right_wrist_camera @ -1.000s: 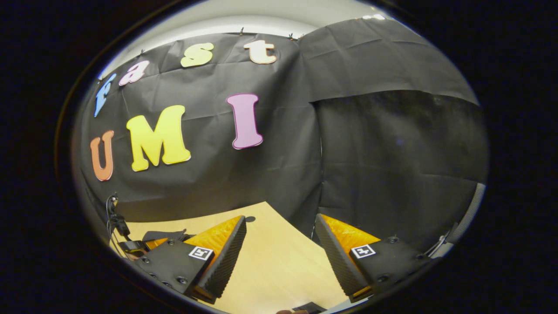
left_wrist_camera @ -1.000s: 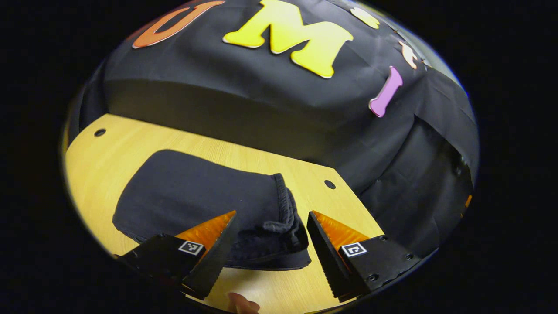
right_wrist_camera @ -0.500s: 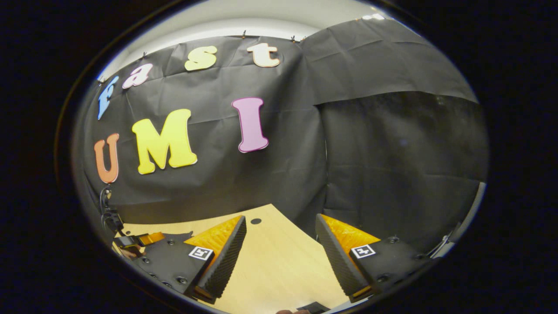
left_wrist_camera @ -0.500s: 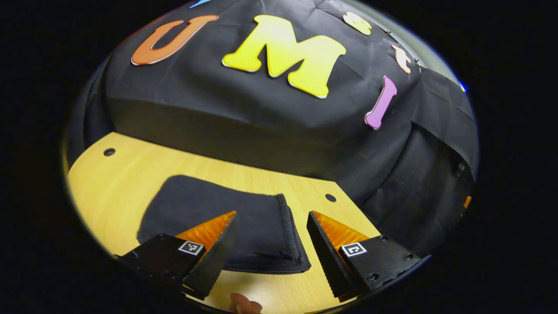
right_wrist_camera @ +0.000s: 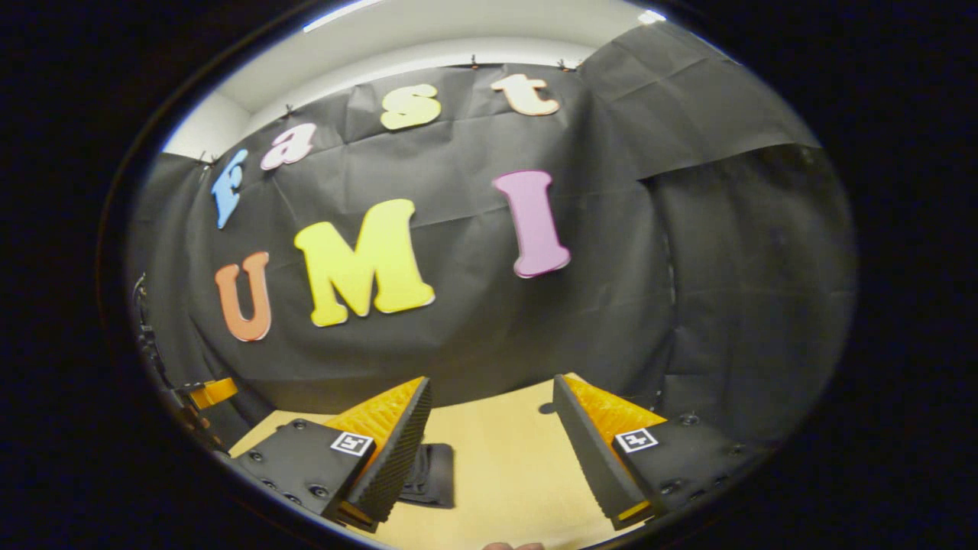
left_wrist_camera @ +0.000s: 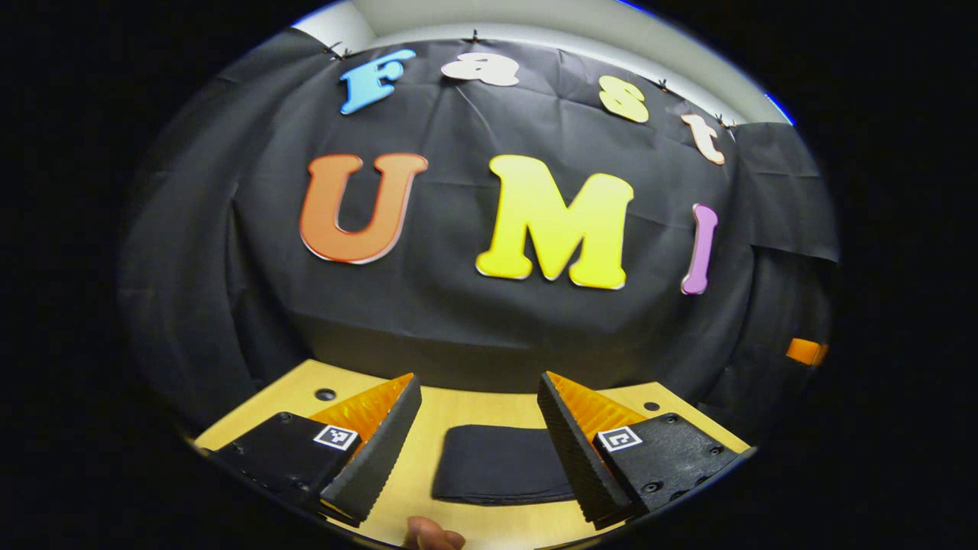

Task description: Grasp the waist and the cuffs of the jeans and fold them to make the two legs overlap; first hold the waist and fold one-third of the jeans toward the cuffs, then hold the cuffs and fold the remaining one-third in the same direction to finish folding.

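Jeans (left_wrist_camera: 500,464) lie folded into a flat dark packet on the wooden counter (left_wrist_camera: 458,405) in the left gripper view, and we see them between the 2 fingers of the left gripper (left_wrist_camera: 477,428), farther off than the fingertips. We find the jaws spread wide with nothing between them, raised clear of the cloth and not touching it. A fingertip (left_wrist_camera: 432,535) of the person's hand shows at the bottom edge of this view, below the packet. We note 2 round holes in the counter, 1 near the left corner (left_wrist_camera: 325,394) and 1 near the right corner (left_wrist_camera: 651,406). The black cloth wall (left_wrist_camera: 458,321) stands behind the counter's far edge.

In the right gripper view, we see the right gripper (right_wrist_camera: 489,424) with its jaws also spread wide and holding nothing, above bare wood of the counter (right_wrist_camera: 497,458). An edge of the folded jeans (right_wrist_camera: 435,473) shows just beside the left finger (right_wrist_camera: 397,451), partly hidden behind it. We cannot tell from this view how far the packet extends. A round hole (right_wrist_camera: 547,408) in the counter lies near the right finger (right_wrist_camera: 592,443). The cloth wall (right_wrist_camera: 474,336) rises behind.
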Available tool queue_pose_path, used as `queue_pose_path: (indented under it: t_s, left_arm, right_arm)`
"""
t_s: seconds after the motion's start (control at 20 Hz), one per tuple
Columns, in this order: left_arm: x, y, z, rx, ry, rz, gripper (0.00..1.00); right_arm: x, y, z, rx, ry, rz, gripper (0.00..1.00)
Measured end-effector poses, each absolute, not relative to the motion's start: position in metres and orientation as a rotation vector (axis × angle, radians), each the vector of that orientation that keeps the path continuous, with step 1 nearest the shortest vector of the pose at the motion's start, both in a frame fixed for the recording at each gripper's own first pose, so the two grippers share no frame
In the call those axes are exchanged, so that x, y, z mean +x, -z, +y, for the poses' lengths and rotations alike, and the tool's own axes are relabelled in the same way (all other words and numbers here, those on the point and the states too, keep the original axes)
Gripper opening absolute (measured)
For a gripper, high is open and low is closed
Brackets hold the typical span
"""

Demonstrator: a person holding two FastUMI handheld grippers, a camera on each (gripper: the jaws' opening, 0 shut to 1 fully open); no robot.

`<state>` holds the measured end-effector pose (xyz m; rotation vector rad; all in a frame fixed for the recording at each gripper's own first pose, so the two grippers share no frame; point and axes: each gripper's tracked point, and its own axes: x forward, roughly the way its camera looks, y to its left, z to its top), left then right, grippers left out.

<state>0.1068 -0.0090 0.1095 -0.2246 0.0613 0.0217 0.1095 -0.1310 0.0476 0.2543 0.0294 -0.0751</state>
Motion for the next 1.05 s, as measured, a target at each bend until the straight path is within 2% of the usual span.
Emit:
queue_pose_path:
  t_s: [0.15, 0.2, 0.25, 0.3, 0.4, 0.45, 0.5, 0.55, 0.6, 0.65, 0.7, 1.05]
  left_arm:
    - [0.08, -0.124, 0.02, -0.2, -0.105, 0.032, 0.98]
    - [0.072, -0.127, 0.023, -0.193, -0.119, 0.031, 0.98]
    - [0.063, -0.126, 0.024, -0.195, -0.123, 0.036, 0.98]
    - [0.056, -0.124, 0.022, -0.202, -0.118, 0.039, 0.98]
    - [0.047, -0.118, 0.014, -0.199, -0.114, 0.05, 0.98]
    - [0.044, -0.115, 0.01, -0.194, -0.113, 0.057, 0.98]
    - [0.043, -0.114, 0.005, -0.19, -0.11, 0.061, 0.98]
    - [0.043, -0.113, 0.0, -0.185, -0.102, 0.063, 1.0]
    - [0.043, -0.113, -0.004, -0.18, -0.096, 0.064, 1.0]
    - [0.044, -0.112, -0.007, -0.175, -0.093, 0.067, 0.98]
    - [0.045, -0.112, -0.008, -0.175, -0.093, 0.068, 1.0]
    - [0.043, -0.117, -0.011, -0.174, -0.086, 0.058, 0.98]
  right_arm:
    - [0.131, -0.054, -0.072, 0.253, -0.033, 0.014, 0.94]
    - [0.136, -0.055, -0.056, 0.245, -0.046, 0.012, 0.99]
    - [0.139, -0.056, -0.043, 0.23, -0.054, 0.007, 0.99]
    - [0.141, -0.056, -0.032, 0.211, -0.053, 0.002, 0.94]
    - [0.141, -0.054, -0.01, 0.199, -0.068, 0.005, 0.94]
    - [0.14, -0.049, -0.004, 0.197, -0.073, 0.017, 0.99]
    - [0.139, -0.046, 0.001, 0.191, -0.076, 0.026, 0.94]
    - [0.137, -0.043, 0.002, 0.179, -0.072, 0.033, 0.99]
    - [0.135, -0.041, 0.004, 0.17, -0.072, 0.035, 0.94]
    - [0.134, -0.04, 0.004, 0.16, -0.071, 0.033, 0.94]
    - [0.133, -0.042, 0.004, 0.146, -0.071, 0.027, 0.99]
    - [0.121, -0.045, 0.011, 0.102, -0.086, 0.003, 0.99]
